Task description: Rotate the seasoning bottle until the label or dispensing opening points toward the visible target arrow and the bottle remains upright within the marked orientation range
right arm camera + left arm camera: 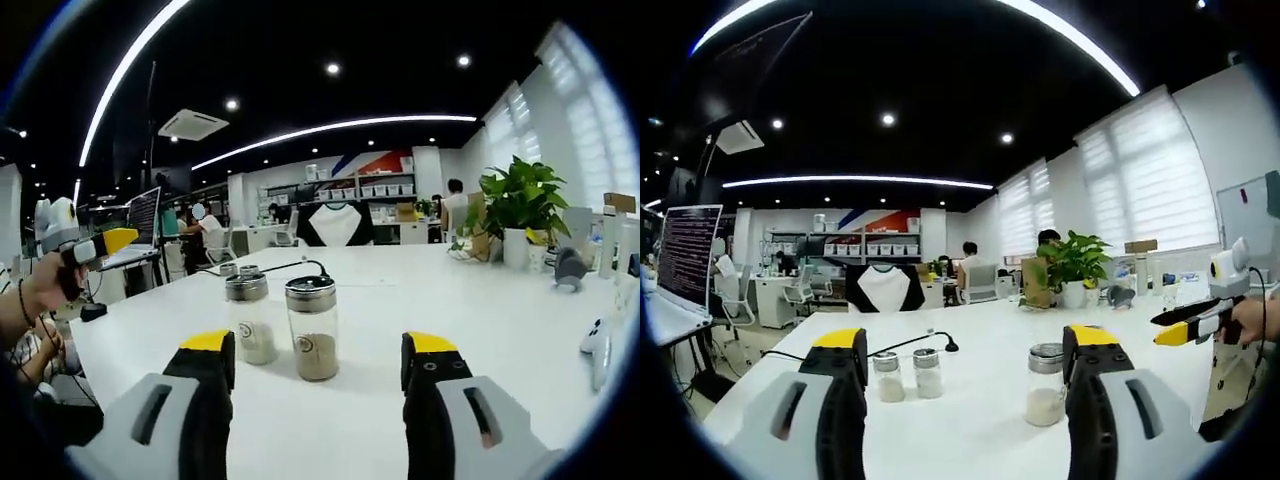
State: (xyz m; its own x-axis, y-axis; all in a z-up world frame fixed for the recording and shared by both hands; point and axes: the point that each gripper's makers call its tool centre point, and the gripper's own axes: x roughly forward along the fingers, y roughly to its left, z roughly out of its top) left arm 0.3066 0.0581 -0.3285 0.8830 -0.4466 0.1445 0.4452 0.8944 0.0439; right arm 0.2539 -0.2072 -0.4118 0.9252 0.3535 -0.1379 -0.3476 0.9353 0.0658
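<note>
In the left gripper view, the left gripper (965,365) stands released, its yellow-tipped jaws wide apart and holding nothing above the white table (980,420). A seasoning bottle (1045,385) with a metal cap and pale powder stands upright just beside the right-hand jaw, whether touching I cannot tell. Two smaller shakers (907,374) stand side by side near the other jaw, with a black cable (910,343) lying behind them. Beyond the bottle, the right gripper (1185,322) comes in held by a hand (1252,318); its jaws look nearly together, though I cannot tell for certain from here. A potted plant (1075,265) sits farther back on the table, and an open office with blinds and seated people lies behind. In the right gripper view, the right gripper (318,365) is spread wide and grasps nothing. The seasoning bottle (312,327) stands upright between the jaws, clear of both, with one smaller shaker (248,318) just beside it. Well off from the bottle, the left gripper (105,243) shows in a hand (40,290), its opening hard to judge. No arrow mark is clear on the table (520,330); the plant (520,205) stands behind.
</note>
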